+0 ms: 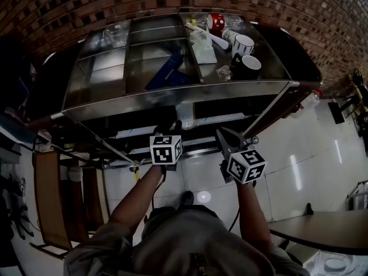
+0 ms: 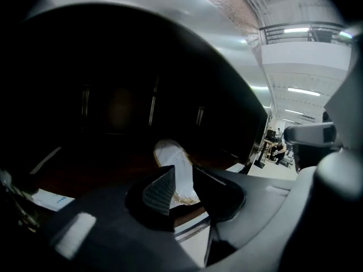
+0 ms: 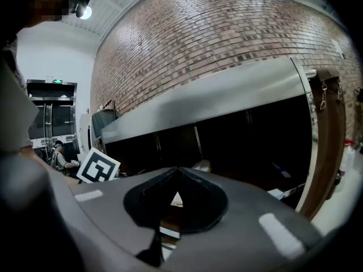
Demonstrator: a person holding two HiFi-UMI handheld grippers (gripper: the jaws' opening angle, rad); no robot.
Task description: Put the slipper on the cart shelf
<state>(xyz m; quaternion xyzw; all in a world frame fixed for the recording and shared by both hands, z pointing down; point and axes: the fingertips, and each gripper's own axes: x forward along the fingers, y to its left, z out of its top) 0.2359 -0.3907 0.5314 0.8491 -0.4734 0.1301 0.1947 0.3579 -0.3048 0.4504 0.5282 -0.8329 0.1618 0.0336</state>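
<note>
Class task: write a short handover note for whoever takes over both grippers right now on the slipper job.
Left gripper: jaws apart, not pressing the slipper, whose near end shows in the gap.
Right gripper: shut, empty.
Slipper: lies flat on the cart shelf.
Done: the slipper looks placed.
Left: probably just draw the left gripper back without nudging it.

My head view is dim and bent at the edges; floor tiles [image 1: 296, 168] glare at right. Under the cart [image 1: 172, 95] lies deep shadow; ceiling lamps [image 2: 303, 91] shine far right.
</note>
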